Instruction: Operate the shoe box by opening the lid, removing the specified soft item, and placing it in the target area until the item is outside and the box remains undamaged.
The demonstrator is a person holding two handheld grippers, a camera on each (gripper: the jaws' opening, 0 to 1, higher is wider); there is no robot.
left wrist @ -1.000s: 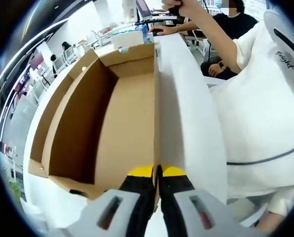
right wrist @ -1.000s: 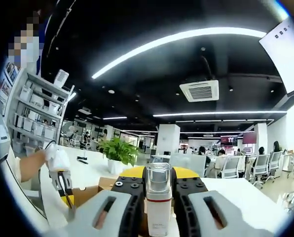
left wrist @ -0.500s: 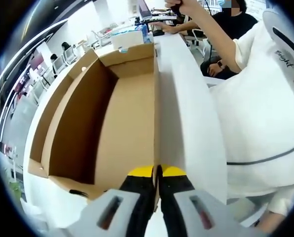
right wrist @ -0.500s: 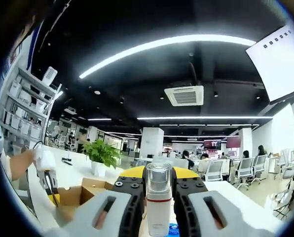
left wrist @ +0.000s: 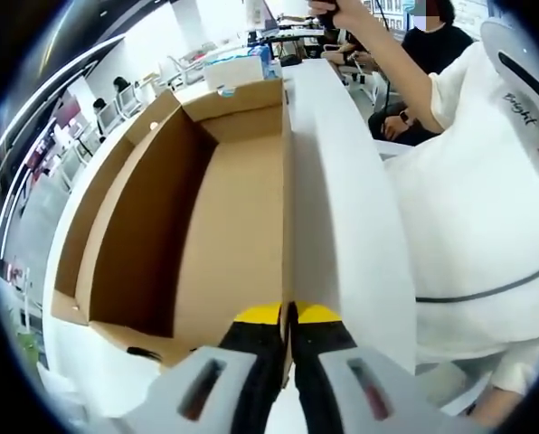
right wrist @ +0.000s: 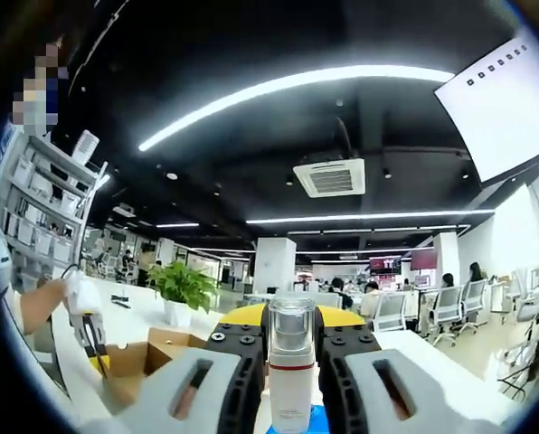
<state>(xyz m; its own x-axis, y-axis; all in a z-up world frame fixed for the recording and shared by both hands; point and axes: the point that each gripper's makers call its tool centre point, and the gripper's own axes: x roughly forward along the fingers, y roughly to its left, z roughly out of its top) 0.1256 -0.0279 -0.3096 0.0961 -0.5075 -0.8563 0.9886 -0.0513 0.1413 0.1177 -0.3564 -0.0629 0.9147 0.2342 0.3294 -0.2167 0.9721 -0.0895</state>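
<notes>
An open cardboard shoe box (left wrist: 224, 208), brown inside and white outside, fills the left gripper view, and its inside looks bare. My left gripper (left wrist: 288, 312) is shut on the top edge of one upright panel, with the brown face to its left and the white face (left wrist: 342, 208) to its right. In the right gripper view my right gripper (right wrist: 290, 315) is shut on a white bottle (right wrist: 290, 380) with a clear cap and a red band, held up towards the office ceiling. Low on the left there, the left gripper (right wrist: 96, 339) stands at the brown box (right wrist: 156, 353).
A person's white sleeve (left wrist: 468, 208) hangs close on the right of the box. A seated person at a desk (left wrist: 414, 45) is behind it. A potted plant (right wrist: 181, 289), white tables, office chairs and shelves (right wrist: 48, 217) surround the workplace.
The right gripper view has swung a little, so that gripper turned slightly with the bottle still clamped. The left gripper and the box stand as before.
</notes>
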